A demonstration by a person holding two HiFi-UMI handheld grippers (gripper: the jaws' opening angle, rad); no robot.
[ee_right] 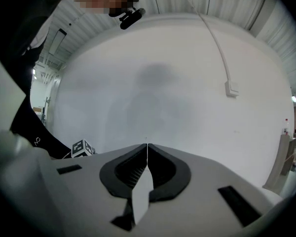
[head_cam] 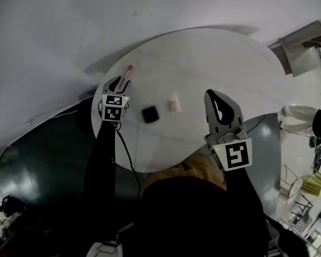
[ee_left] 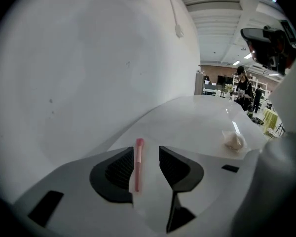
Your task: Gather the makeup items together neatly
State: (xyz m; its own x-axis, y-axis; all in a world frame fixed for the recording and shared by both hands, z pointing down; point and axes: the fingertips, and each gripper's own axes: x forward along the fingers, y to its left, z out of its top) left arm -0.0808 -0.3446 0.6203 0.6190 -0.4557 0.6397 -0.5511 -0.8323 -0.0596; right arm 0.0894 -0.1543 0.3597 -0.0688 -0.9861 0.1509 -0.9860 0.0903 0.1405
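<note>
Right fingers closed empty, left fingers apart astride pink tube, round white table, white wall

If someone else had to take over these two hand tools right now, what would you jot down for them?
Left gripper: open, one jaw on each side of the pink makeup stick near the left edge of the table; not gripped yet.
Right gripper: shut, empty, at the table's right side.
Black square compact and small pale item: mid-table, close together but apart.
Done: nothing gathered.
Left: grip the stick and set it beside the other two.
</note>
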